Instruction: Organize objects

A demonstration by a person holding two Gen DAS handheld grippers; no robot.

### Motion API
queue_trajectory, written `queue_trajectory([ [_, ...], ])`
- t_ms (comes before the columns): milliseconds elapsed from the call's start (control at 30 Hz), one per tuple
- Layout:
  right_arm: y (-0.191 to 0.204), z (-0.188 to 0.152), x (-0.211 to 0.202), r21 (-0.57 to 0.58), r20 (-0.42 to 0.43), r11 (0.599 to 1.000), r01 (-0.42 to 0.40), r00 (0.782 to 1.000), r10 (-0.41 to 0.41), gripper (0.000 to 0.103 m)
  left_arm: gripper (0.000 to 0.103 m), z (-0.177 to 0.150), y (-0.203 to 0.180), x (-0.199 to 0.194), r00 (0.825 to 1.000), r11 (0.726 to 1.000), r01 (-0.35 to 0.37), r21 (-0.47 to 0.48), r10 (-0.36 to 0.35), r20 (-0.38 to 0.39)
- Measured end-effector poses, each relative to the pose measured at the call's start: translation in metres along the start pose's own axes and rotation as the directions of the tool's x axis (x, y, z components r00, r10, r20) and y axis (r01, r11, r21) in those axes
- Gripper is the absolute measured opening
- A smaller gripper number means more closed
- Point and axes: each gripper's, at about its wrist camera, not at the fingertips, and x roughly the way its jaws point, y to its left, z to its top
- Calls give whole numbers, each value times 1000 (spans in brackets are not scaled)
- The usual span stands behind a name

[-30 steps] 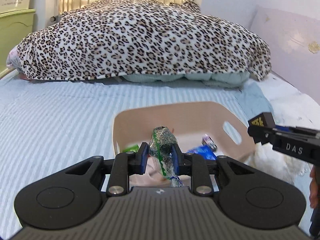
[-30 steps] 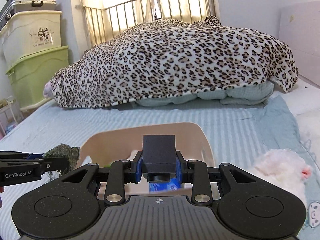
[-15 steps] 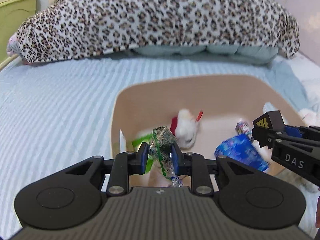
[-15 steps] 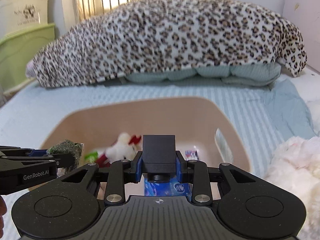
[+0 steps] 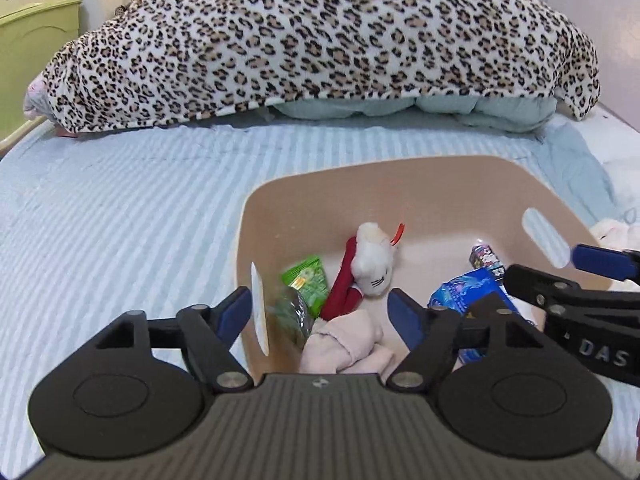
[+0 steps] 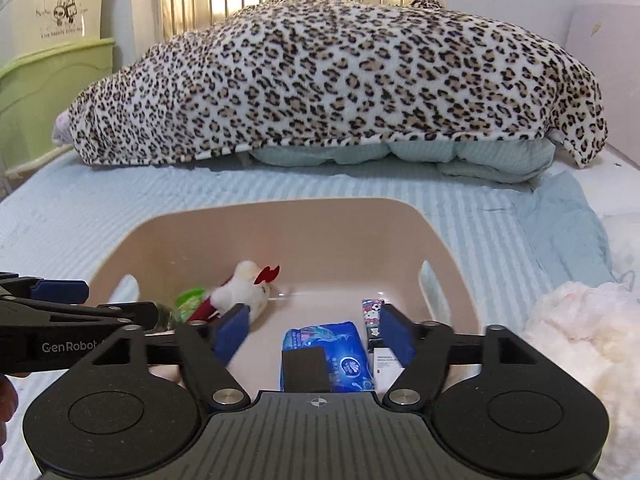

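Observation:
A beige plastic basket (image 5: 400, 176) (image 6: 304, 216) sits on the bed. Inside it lie a white and red plush toy (image 5: 372, 264) (image 6: 244, 292), a green packet (image 5: 306, 280), a clear wrapped item (image 5: 292, 312), a pink cloth (image 5: 344, 348), a blue tissue pack (image 5: 464, 288) (image 6: 332, 352), a small Hello Kitty box (image 6: 373, 314) and a black block (image 6: 305, 368). My left gripper (image 5: 320, 312) is open and empty above the basket's near left side. My right gripper (image 6: 312, 326) is open over the black block and blue pack.
A leopard-print blanket (image 5: 320, 40) covers a heap at the far end of the striped blue sheet (image 5: 120, 220). A fluffy white plush (image 6: 580, 328) lies right of the basket. Green and cream storage bins (image 6: 48, 80) stand at the left.
Both grippers have opened over the basket. The left one let go of the clear wrapped item, which now lies inside. The right one let go of the black block, now on the blue pack.

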Motion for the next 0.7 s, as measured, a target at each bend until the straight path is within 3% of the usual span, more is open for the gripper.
queue_trajectory([
  [100,-6,0,-14,29,-14,1000,-5,1000,5,89,80,1,-1,-17,1000,1000,10,-3,-10,17],
  [367,-12,2,-49,84,-19,996,-18,1000,19,90,85,4,-5,-61,998,1000,13,16,-14,57],
  [700,-1,3,-109,44,2,999,6,1000,-6,96,87,-10,6,-114,997,1000,13,-18,-12,80],
])
